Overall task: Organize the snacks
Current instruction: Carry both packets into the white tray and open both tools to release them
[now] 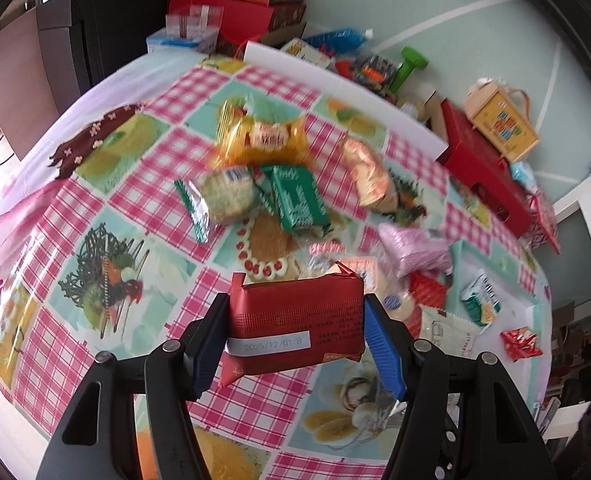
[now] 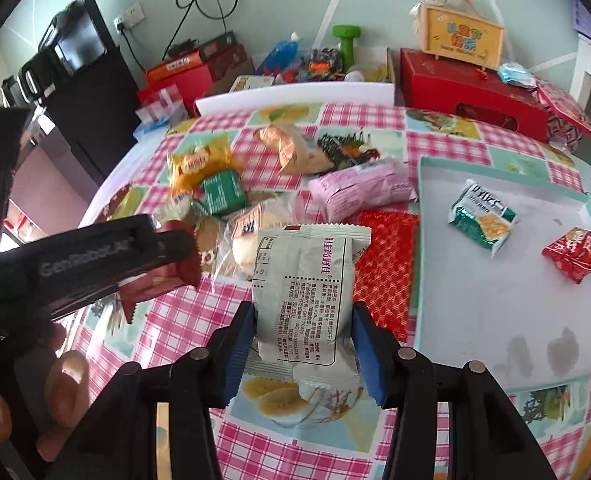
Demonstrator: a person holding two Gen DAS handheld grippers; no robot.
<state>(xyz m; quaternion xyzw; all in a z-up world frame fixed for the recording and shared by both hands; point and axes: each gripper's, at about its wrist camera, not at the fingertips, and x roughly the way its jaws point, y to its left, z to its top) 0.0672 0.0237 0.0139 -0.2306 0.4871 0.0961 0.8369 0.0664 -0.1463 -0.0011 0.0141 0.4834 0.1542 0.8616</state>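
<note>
My left gripper (image 1: 295, 320) is shut on a dark red snack pack (image 1: 295, 320) and holds it above the checked tablecloth; the gripper also shows at the left of the right wrist view (image 2: 167, 256). My right gripper (image 2: 301, 336) is shut on a white snack packet (image 2: 303, 292) with printed text, held above the table. A pale tray with a teal rim (image 2: 495, 320) lies to the right and holds a green-white packet (image 2: 481, 218) and a small red packet (image 2: 575, 254). Loose snacks lie mid-table: a yellow bag (image 1: 263, 136), a green pack (image 1: 299, 200), a pink pack (image 2: 361, 190).
A flat red foil pack (image 2: 383, 268) lies just left of the tray. A red gift box (image 2: 471, 92) with a yellow handled box (image 2: 461, 36) on it stands at the back right. A white board (image 2: 295, 98), a green dumbbell (image 2: 345, 42) and cartons line the far edge.
</note>
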